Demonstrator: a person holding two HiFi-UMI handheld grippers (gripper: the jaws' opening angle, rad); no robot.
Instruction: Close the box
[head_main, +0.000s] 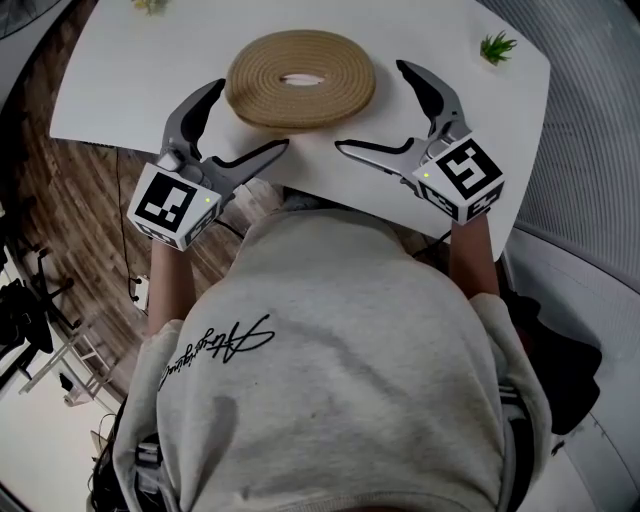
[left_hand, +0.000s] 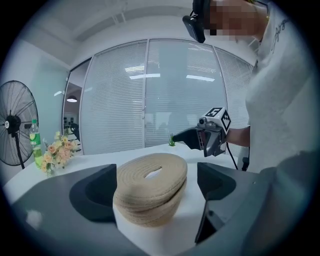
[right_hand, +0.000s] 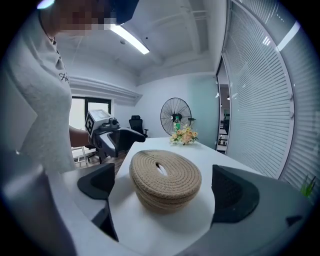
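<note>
A round box (head_main: 300, 78) of coiled tan rope sits on the white table (head_main: 130, 90), its slotted lid lying on top, slightly askew. My left gripper (head_main: 245, 125) is open just to the box's near left, apart from it. To the box's near right, my right gripper (head_main: 378, 110) is open too and holds nothing. In the left gripper view the box (left_hand: 150, 192) stands between and beyond the spread jaws of the left gripper (left_hand: 156, 197), with the right gripper (left_hand: 210, 135) behind it. The right gripper view shows the box (right_hand: 165, 180) ahead of the wide jaws, the left gripper (right_hand: 107, 135) beyond.
A small green plant (head_main: 497, 46) stands at the table's far right, and a bunch of flowers (head_main: 150, 5) at the far left. A standing fan (left_hand: 17, 122) and a bottle (left_hand: 34, 137) are behind the table. The table's near edge runs just under both grippers.
</note>
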